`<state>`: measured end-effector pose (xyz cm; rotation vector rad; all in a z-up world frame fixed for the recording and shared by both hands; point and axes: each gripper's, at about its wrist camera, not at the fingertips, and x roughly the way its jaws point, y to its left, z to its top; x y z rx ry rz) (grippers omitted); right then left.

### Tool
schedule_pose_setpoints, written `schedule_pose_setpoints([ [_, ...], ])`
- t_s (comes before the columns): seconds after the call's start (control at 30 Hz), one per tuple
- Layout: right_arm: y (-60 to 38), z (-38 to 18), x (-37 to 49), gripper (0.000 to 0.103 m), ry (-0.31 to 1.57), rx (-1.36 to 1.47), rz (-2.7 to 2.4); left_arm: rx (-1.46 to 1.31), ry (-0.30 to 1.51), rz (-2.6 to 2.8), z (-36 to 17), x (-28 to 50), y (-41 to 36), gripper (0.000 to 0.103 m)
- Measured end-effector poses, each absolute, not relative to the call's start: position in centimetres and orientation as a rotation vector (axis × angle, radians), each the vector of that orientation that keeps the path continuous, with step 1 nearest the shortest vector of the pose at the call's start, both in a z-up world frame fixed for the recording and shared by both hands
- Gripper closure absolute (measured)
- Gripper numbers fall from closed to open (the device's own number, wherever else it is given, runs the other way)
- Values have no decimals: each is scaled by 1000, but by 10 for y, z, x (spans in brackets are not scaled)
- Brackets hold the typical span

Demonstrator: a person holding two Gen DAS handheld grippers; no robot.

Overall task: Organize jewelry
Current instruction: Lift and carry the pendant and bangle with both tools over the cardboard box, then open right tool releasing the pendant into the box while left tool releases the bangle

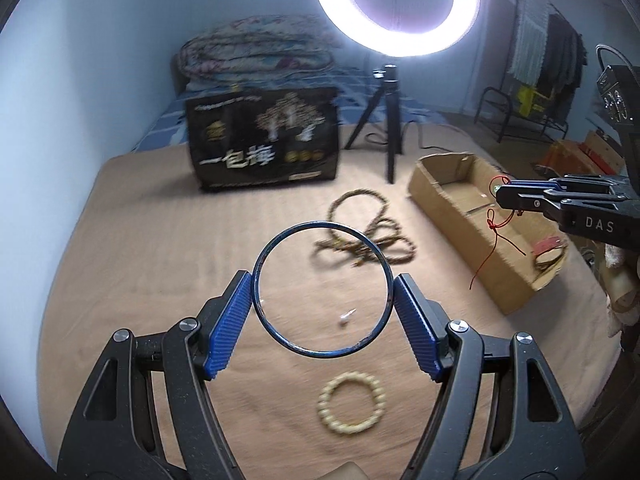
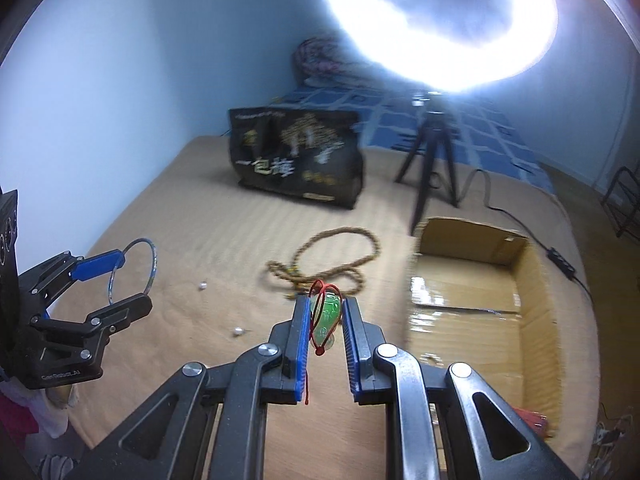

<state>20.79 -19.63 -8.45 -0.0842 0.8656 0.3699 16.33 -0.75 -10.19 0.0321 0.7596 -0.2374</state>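
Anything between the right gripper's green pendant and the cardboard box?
Nothing visible. The right gripper holds the green pendant on its red cord just left of the open cardboard box; only bare bed cover lies between, and the near wall is low.

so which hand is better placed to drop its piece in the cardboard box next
Right, probably. The right gripper holds the green pendant beside the cardboard box; the left gripper with its blue bangle is farther off.

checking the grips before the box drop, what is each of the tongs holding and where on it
Left tongs clamp the thin blue bangle across its width, pads on opposite outer edges. Right tongs pinch the green pendant by its flat sides, red cord looping out.
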Motion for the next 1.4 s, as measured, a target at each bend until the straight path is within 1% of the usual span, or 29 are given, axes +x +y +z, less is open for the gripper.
schedule_pose_setpoints([
  [0.4, -286, -75, 214, 89, 850, -32, 254, 71, 725, -364, -92, 196, -89, 29],
  [0.77, -333, -93, 239, 88, 868, -30, 189, 125, 739, -461, -107, 235, -166, 29],
  [0.97, -347, -108, 255, 88, 885, -19, 175, 116, 772, -490, -121, 251, -191, 29],
  [1.4, -365, -134, 286, 88, 924, 35, 163, 95, 837, -529, -147, 261, -214, 29],
])
